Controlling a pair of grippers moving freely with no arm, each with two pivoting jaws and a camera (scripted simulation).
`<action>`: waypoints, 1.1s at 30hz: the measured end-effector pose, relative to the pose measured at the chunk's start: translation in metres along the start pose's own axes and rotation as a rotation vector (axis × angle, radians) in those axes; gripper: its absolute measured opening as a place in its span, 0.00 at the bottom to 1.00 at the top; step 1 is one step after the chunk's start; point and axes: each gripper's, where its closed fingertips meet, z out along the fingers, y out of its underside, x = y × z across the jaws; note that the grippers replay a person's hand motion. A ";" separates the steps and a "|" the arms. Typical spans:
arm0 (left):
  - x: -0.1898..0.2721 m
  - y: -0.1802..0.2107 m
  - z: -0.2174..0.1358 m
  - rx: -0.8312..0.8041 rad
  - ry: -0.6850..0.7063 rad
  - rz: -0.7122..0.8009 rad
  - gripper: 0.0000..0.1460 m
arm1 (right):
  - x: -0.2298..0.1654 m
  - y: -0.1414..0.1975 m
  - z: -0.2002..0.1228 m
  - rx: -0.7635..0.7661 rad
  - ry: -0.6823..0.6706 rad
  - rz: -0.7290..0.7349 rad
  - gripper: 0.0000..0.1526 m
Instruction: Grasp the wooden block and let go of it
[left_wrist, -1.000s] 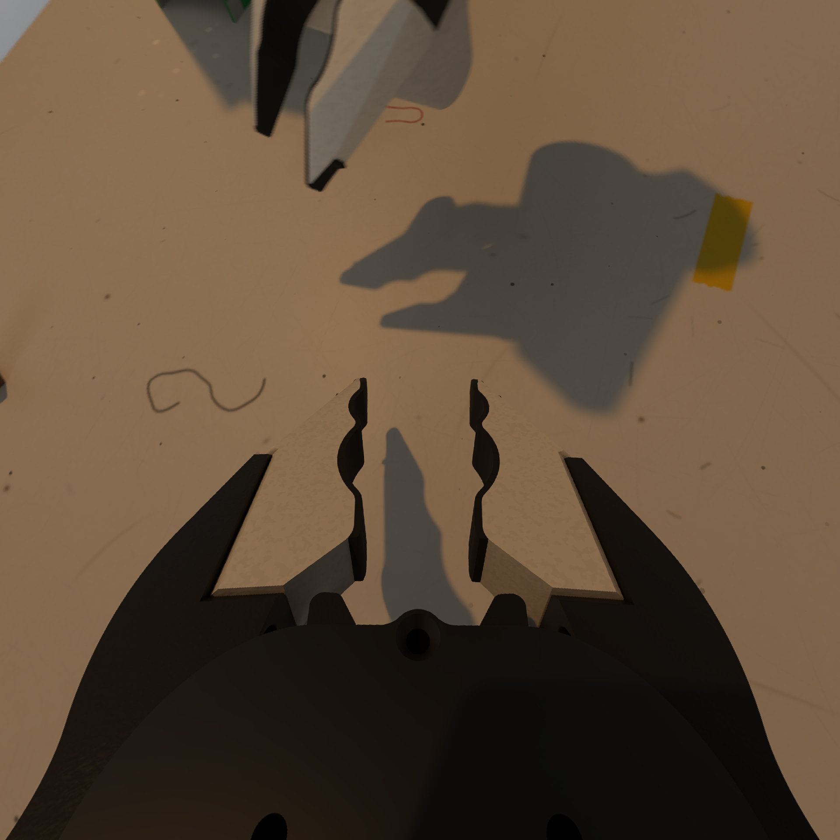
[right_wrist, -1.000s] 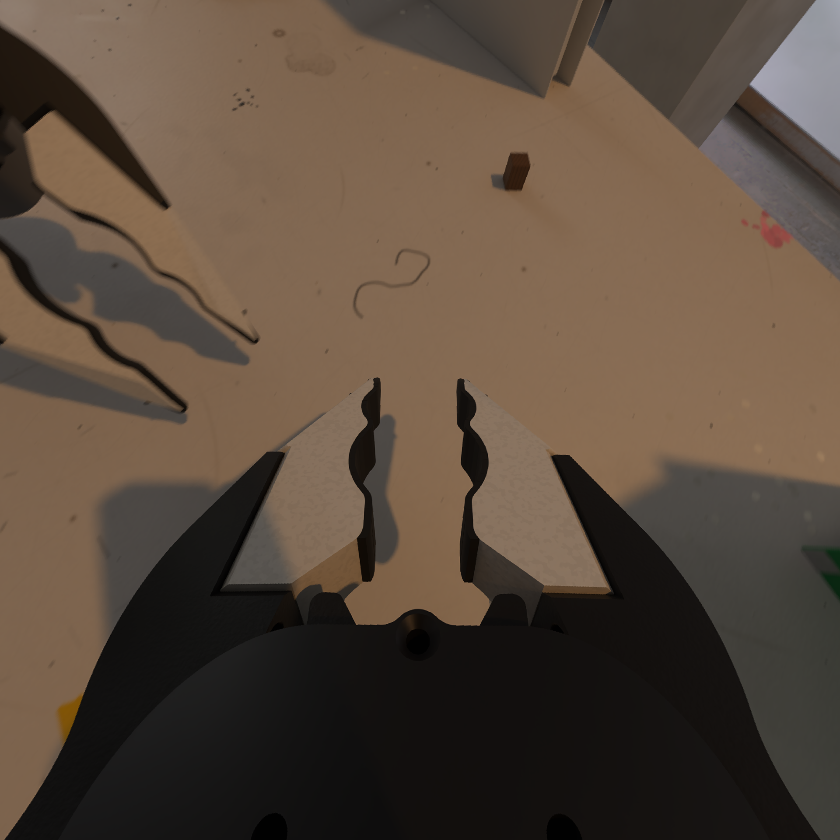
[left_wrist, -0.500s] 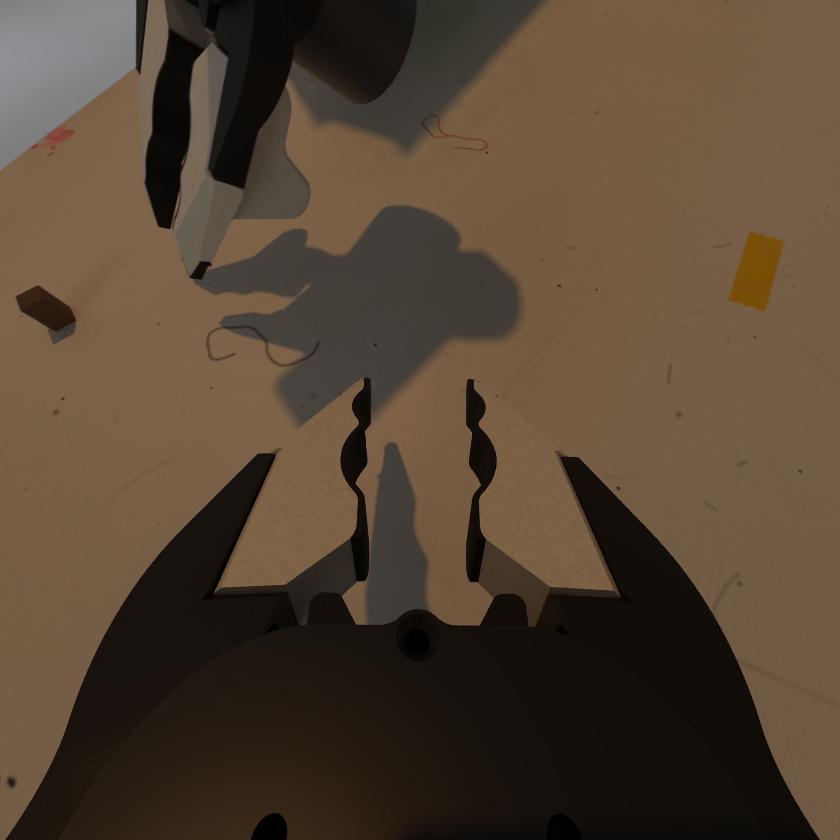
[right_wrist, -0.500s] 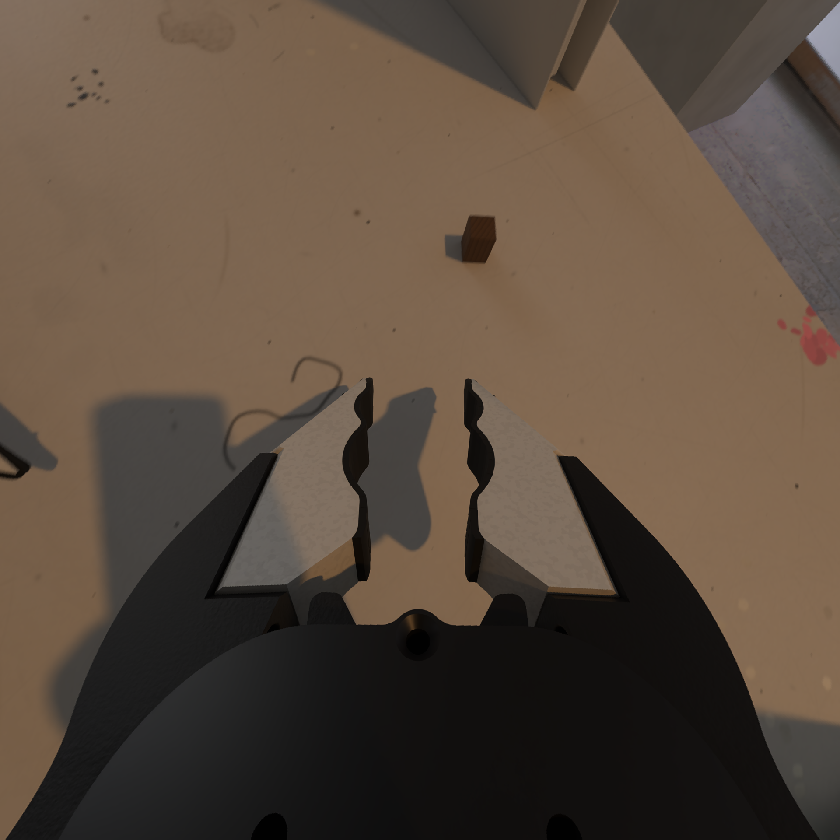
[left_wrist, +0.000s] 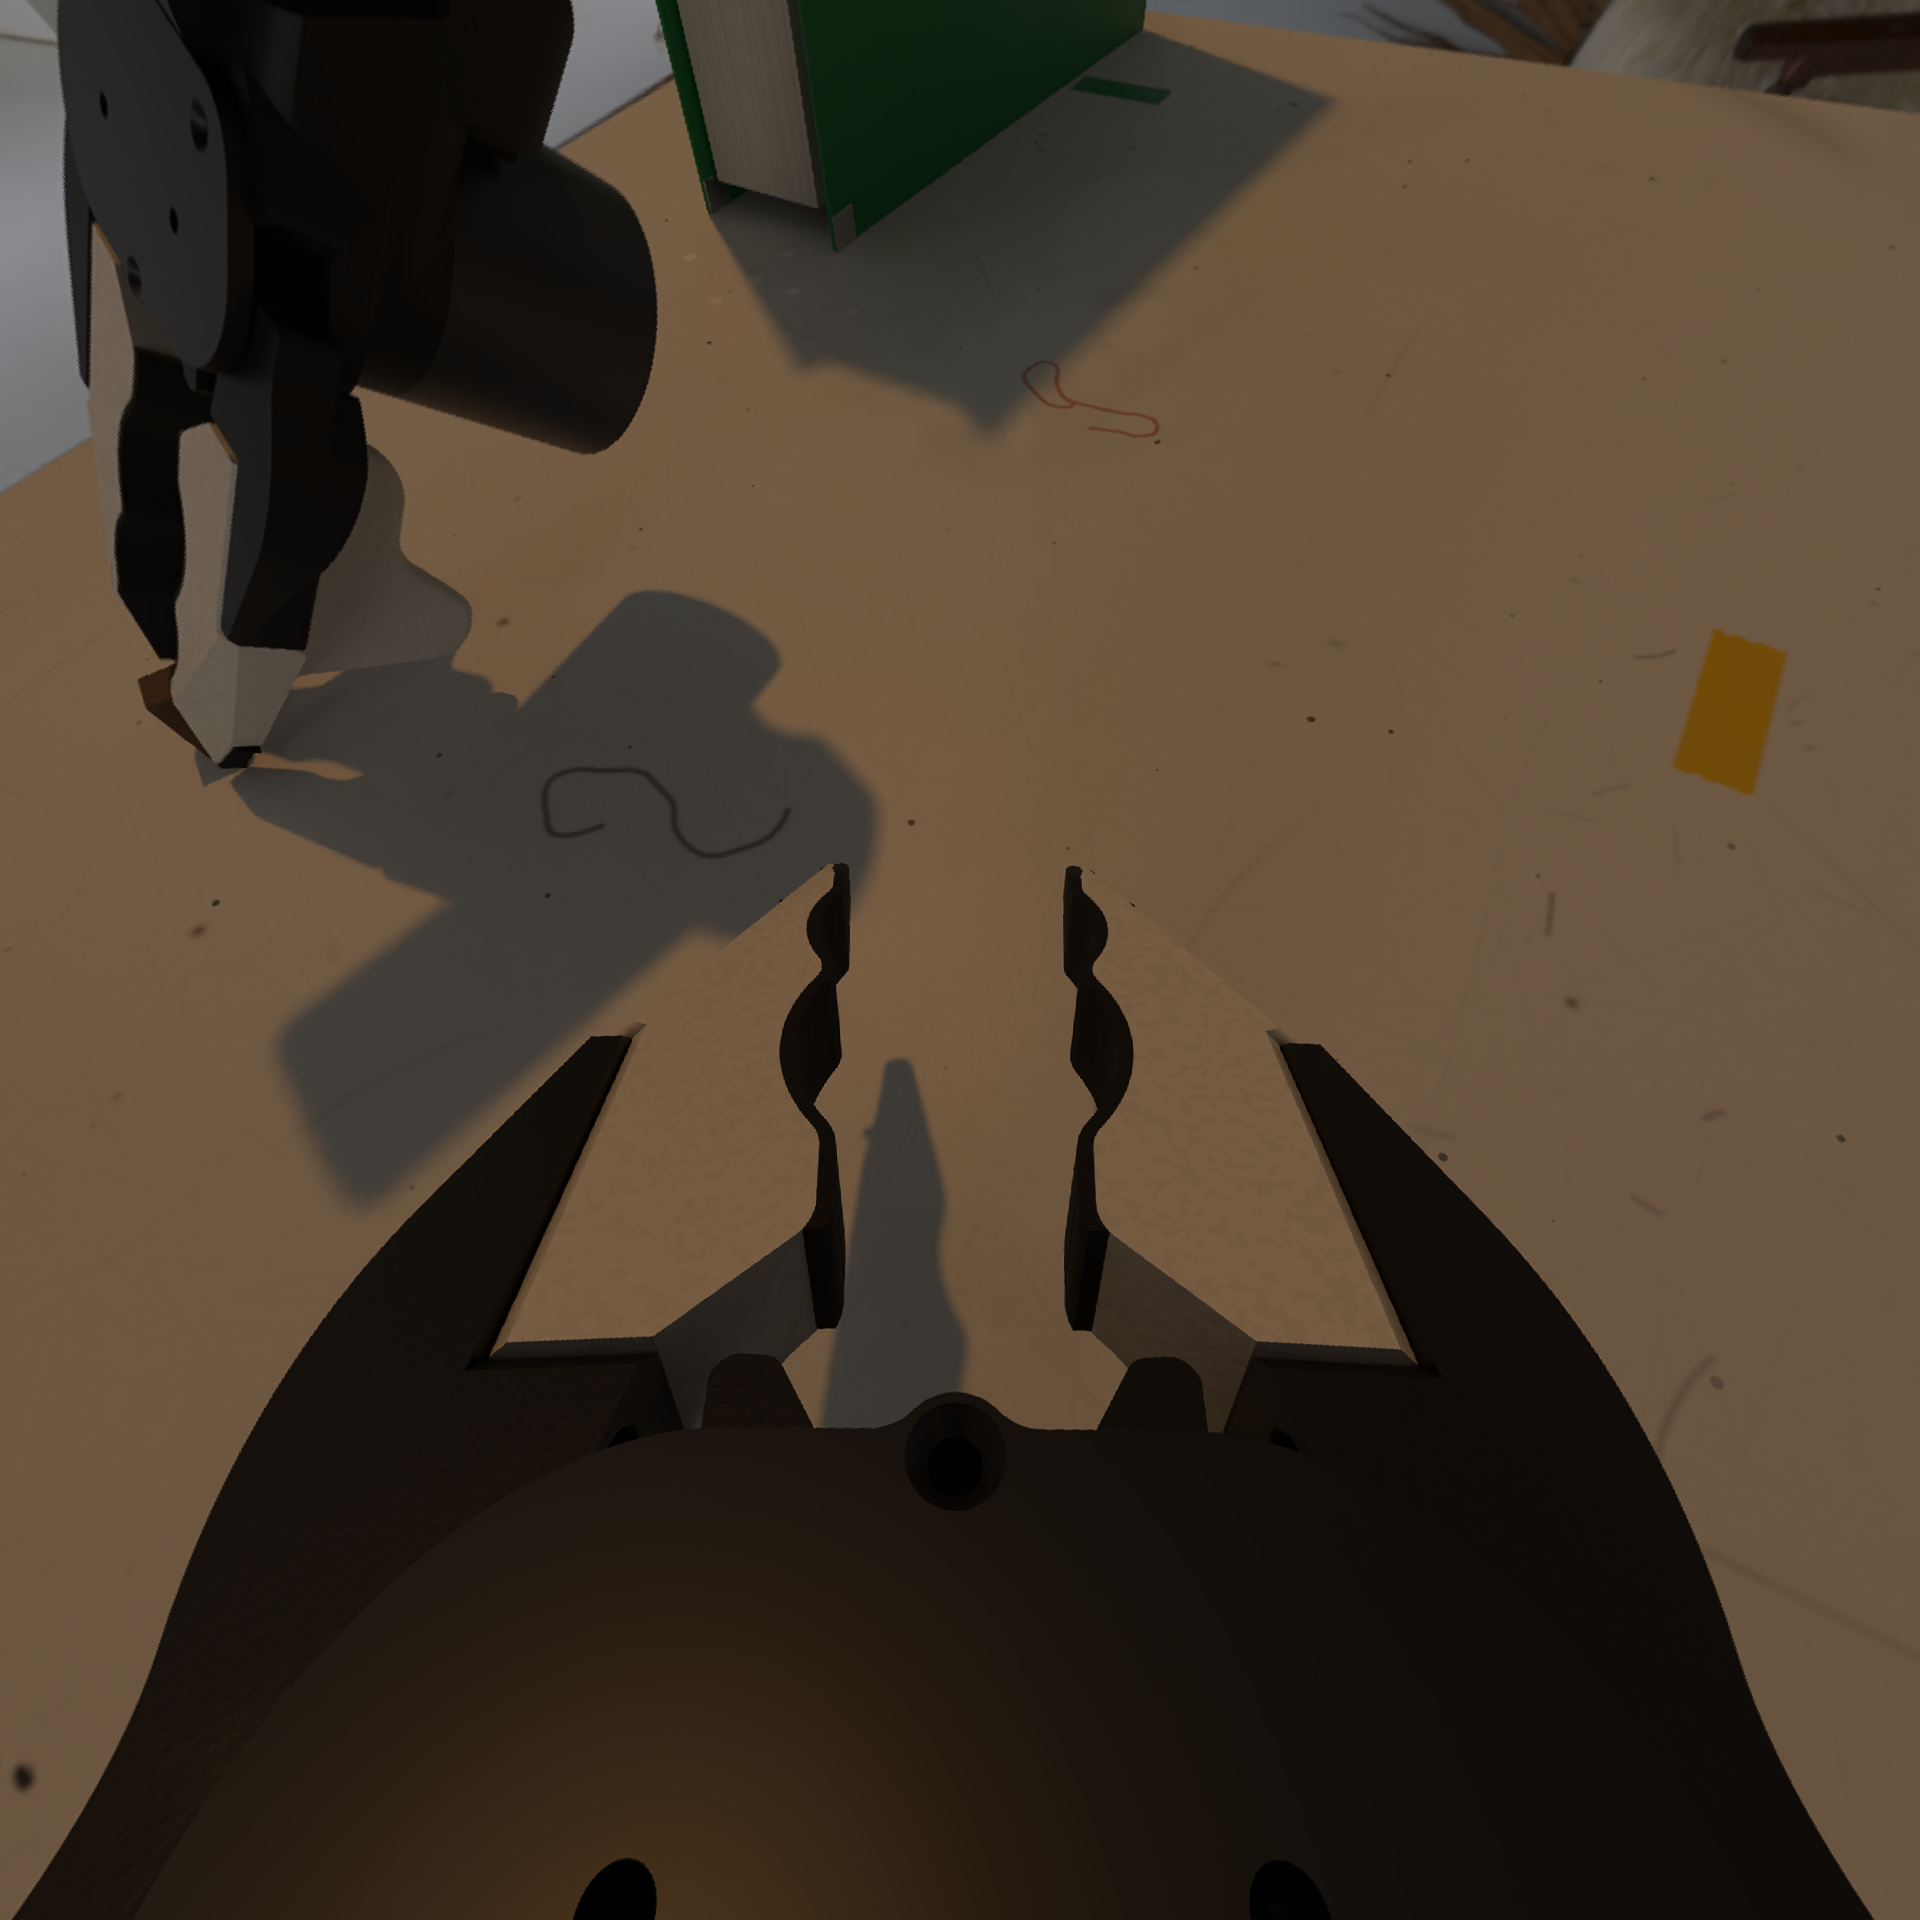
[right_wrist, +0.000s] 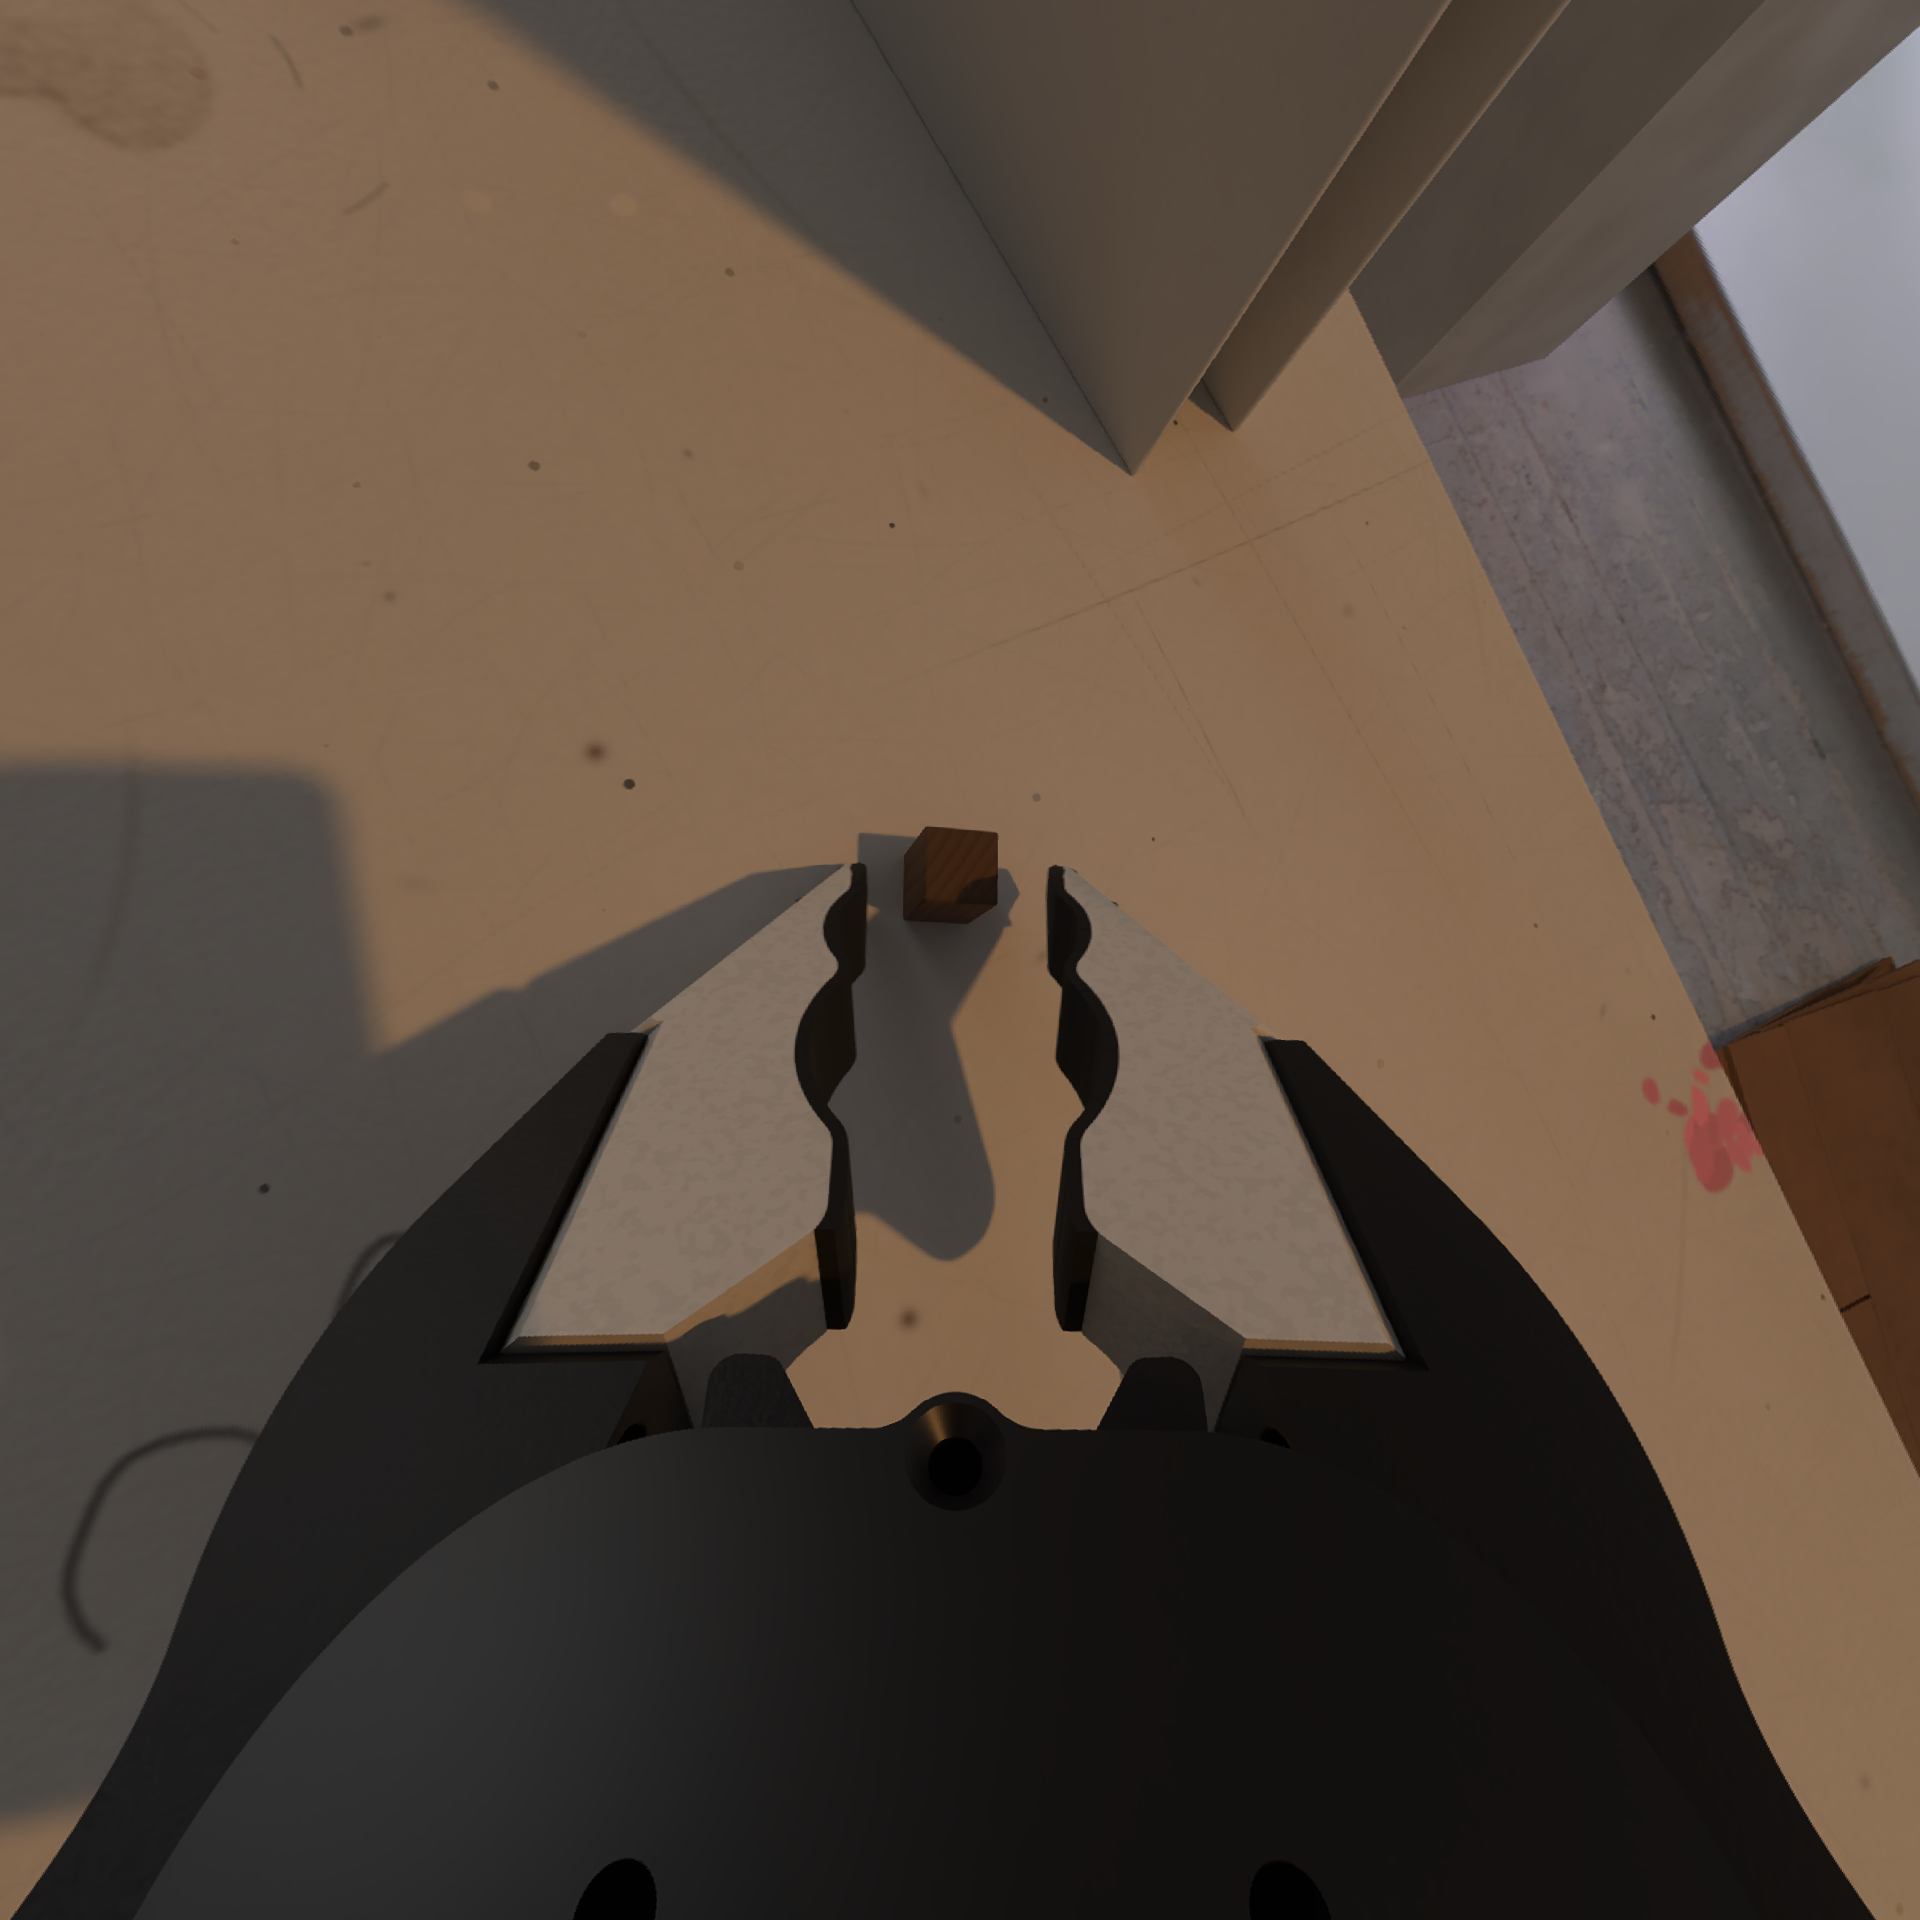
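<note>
Two grippers are over the table (right_wrist: 520, 520), and only one is at work. The right gripper (right_wrist: 951, 883) points steeply down with its jaws spread, and the block (right_wrist: 948, 875) sits on the table right at its fingertips, roughly centred in the gap but not yet touched on either side. That lineup makes sense: the small brown cube fits between the tips with room to spare, so the fingers can straddle it before closing. From the left wrist view, the right gripper's tips (left_wrist: 223, 717) are almost on the surface, the block (left_wrist: 158, 694) peeping out behind them.

The left gripper (left_wrist: 951, 883) hangs well apart, jaws spread and empty, seemingly kept clear of the approach. A green box (left_wrist: 904, 94) and grey panels (right_wrist: 1039, 208) stand farther back, out of the way. I'd guess the closing pinch comes next.
</note>
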 end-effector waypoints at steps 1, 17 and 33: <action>0.000 -0.001 0.000 0.005 0.002 -0.003 0.28 | 0.000 0.000 0.002 -0.003 -0.002 -0.001 0.20; 0.000 -0.005 0.000 0.024 0.003 -0.004 0.28 | -0.011 0.020 -0.017 -0.029 -0.062 0.009 0.09; 0.005 -0.007 0.004 0.030 0.012 0.008 0.29 | -0.012 0.026 -0.022 -0.003 -0.116 0.094 0.22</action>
